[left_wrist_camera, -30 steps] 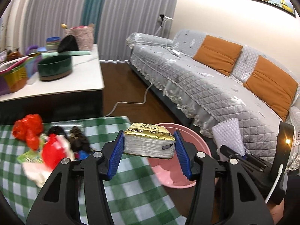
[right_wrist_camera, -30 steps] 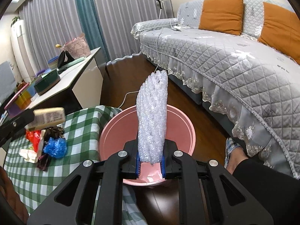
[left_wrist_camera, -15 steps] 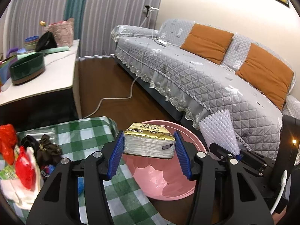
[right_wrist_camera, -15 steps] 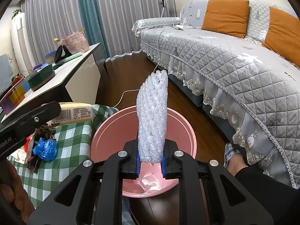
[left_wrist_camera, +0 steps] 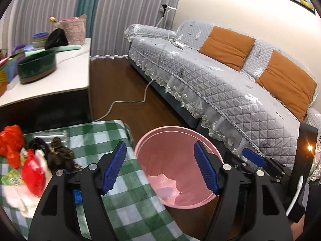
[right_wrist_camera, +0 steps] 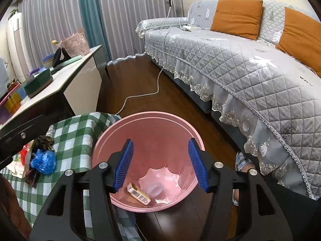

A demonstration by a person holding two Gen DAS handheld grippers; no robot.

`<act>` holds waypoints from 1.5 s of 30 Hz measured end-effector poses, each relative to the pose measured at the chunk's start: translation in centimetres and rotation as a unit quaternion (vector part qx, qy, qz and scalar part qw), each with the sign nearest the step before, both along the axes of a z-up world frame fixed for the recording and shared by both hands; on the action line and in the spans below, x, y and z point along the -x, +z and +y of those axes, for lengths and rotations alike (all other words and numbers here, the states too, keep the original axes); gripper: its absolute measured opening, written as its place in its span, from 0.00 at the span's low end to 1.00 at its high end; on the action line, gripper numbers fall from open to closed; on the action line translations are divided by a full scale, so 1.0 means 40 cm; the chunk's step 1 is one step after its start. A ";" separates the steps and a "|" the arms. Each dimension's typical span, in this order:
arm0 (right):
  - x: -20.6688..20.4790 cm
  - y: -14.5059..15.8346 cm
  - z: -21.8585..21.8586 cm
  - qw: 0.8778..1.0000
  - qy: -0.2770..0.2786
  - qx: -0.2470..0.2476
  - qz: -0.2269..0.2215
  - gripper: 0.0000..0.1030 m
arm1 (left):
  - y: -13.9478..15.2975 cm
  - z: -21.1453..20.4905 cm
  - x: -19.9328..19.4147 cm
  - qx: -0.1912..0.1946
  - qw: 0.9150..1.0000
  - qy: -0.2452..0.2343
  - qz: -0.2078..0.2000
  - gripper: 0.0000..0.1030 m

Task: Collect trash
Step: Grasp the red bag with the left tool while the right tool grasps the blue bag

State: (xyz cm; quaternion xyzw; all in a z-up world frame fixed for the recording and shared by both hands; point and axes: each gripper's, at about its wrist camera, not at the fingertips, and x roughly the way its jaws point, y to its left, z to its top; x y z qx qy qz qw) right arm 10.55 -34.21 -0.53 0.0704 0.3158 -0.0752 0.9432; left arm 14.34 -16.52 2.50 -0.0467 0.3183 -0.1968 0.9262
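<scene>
A pink bin (left_wrist_camera: pixel 176 140) (right_wrist_camera: pixel 148 128) stands on the floor beside the green checked table (left_wrist_camera: pixel 128 196) (right_wrist_camera: pixel 72 132). Inside it lie a gold-wrapped tissue pack (right_wrist_camera: pixel 138 195) and clear bubble wrap (right_wrist_camera: pixel 154 189). My left gripper (left_wrist_camera: pixel 160 168) is open and empty above the bin's left rim. My right gripper (right_wrist_camera: pixel 160 164) is open and empty over the bin; it also shows in the left wrist view (left_wrist_camera: pixel 252 158). Trash lies on the table: red bags (left_wrist_camera: pixel 32 172), a brown wrapper (left_wrist_camera: pixel 60 156), a blue bag (right_wrist_camera: pixel 43 161).
A grey quilted sofa (left_wrist_camera: pixel 220 76) with orange cushions runs along the right. A white side table (left_wrist_camera: pixel 50 80) with a green bowl (left_wrist_camera: pixel 36 66) stands at the back left. A white cable (left_wrist_camera: pixel 128 100) lies on the wooden floor.
Both grippers opened. The tissue pack dropped from the left gripper and the bubble wrap from the right; both now lie in the pink bin.
</scene>
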 end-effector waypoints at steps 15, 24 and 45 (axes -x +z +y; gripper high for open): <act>0.094 0.083 0.145 0.996 0.073 -0.030 -0.052 0.53 | 0.089 0.179 0.197 -0.014 0.997 0.071 -0.030 0.66; 0.114 0.088 0.220 0.990 0.120 -0.040 -0.059 0.42 | 0.094 0.310 0.257 -0.021 0.990 0.129 -0.043 0.58; 0.018 -0.028 0.377 0.983 0.171 -0.069 -0.009 0.42 | -0.041 0.443 0.104 0.000 0.988 0.153 0.014 0.47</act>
